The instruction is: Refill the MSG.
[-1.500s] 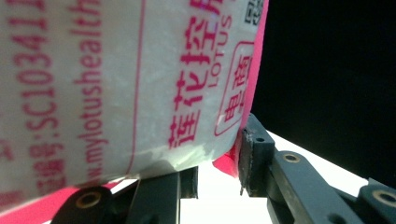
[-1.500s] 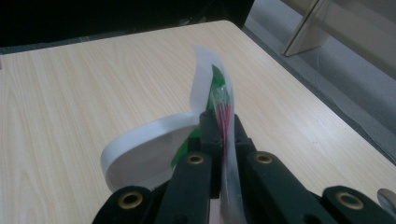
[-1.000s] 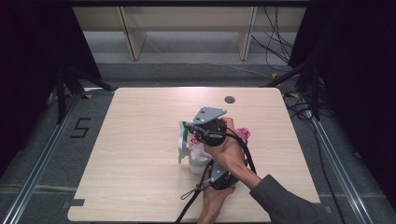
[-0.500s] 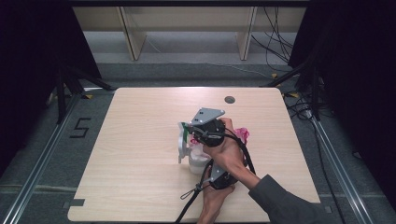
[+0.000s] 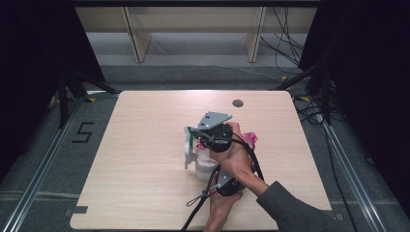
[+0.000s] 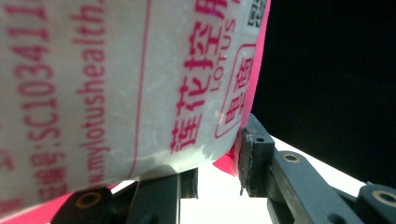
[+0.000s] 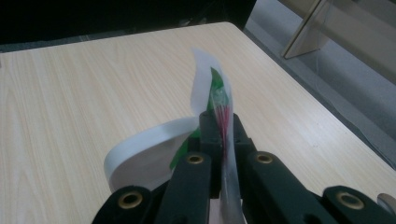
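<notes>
A white plastic cup (image 5: 202,166) with pink print (image 6: 116,84) stands on the wooden table (image 5: 145,159), just right of its middle. My left gripper (image 5: 212,173) comes in from the near side and is shut on the cup; in the left gripper view its pads (image 6: 246,156) press the cup's wall. Above the cup, my right gripper (image 5: 197,138) is shut on the cup's white film lid (image 7: 212,100), which shows green and red print. The film curls up and away from the rim (image 7: 140,156).
A crumpled pink wrapper (image 5: 250,139) lies on the table right of the cup, behind the right hand. A dark round hole (image 5: 237,103) sits near the far edge. Cables trail from both grippers toward the near edge. Shelving legs stand beyond the table.
</notes>
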A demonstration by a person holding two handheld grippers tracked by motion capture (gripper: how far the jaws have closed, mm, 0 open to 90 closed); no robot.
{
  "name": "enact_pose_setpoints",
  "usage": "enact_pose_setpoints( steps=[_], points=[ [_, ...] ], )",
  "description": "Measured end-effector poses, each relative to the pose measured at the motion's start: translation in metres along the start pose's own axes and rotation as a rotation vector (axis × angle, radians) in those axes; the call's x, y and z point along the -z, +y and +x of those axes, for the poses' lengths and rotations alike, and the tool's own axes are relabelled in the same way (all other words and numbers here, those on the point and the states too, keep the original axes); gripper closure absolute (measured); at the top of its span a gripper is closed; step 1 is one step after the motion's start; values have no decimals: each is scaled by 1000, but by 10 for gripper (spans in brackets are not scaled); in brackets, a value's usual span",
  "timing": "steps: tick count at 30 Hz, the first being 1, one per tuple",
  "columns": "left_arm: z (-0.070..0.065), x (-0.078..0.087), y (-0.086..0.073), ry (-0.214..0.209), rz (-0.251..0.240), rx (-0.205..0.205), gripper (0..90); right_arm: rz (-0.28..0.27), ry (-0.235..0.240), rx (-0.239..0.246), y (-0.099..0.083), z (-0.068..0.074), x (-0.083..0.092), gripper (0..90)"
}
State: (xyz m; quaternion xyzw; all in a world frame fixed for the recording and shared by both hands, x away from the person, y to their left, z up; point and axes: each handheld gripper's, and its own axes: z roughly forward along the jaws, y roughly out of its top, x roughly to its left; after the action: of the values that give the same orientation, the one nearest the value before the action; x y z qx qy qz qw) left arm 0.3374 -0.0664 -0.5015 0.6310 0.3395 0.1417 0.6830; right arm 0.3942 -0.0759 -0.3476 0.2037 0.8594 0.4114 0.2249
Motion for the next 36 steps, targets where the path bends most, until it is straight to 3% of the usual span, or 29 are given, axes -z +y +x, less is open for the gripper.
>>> enact_pose_setpoints(
  steps=[4,5,6,8,9,10,11,12,14,15,16,17,18,20,22,24,25,26,27,36],
  points=[
    [-1,0,0,-13,-6,8,714,7,2,-18,0,2,0,900],
    [8,7,2,-4,112,-129,715,-2,4,-7,0,0,0,899],
    [-1,0,0,-15,-4,5,714,2,4,-18,0,0,0,899],
    [-1,0,-1,9,-5,1,714,14,0,-8,-1,1,-1,899],
    [-1,0,0,-16,-4,3,714,9,1,-18,-1,2,0,899],
    [8,6,2,-6,110,-129,714,3,8,-8,0,0,0,899],
    [2,1,0,-10,24,-26,715,0,3,-21,0,0,1,899],
    [-1,0,-1,1,1,2,714,1,5,-24,-1,0,0,899],
    [-1,1,0,11,-3,1,714,17,6,-6,-1,2,-1,899],
    [-1,0,0,-10,-9,10,715,13,5,-20,0,2,0,899],
    [9,7,3,-1,111,-132,715,-2,10,-12,0,0,0,899],
    [2,2,1,-10,22,-23,715,-9,3,-17,0,0,1,899],
    [-1,0,-1,-5,-3,7,716,2,8,-16,0,1,0,899],
    [-1,0,0,-8,-6,6,715,12,8,-1,0,2,-2,899],
    [0,1,0,-25,0,-4,715,-2,3,-26,0,1,0,899],
    [-2,0,-1,-20,-9,21,716,4,7,-27,0,1,-1,899],
    [-2,0,-1,-21,-8,17,715,5,5,-4,0,1,-1,899],
    [-3,-3,-1,-26,-34,43,716,9,8,-13,0,1,0,899],
    [8,6,2,-16,108,-120,717,-5,7,-9,0,0,0,899],
    [7,5,1,-16,111,-125,716,1,12,-11,-1,-1,2,899]
  ],
)
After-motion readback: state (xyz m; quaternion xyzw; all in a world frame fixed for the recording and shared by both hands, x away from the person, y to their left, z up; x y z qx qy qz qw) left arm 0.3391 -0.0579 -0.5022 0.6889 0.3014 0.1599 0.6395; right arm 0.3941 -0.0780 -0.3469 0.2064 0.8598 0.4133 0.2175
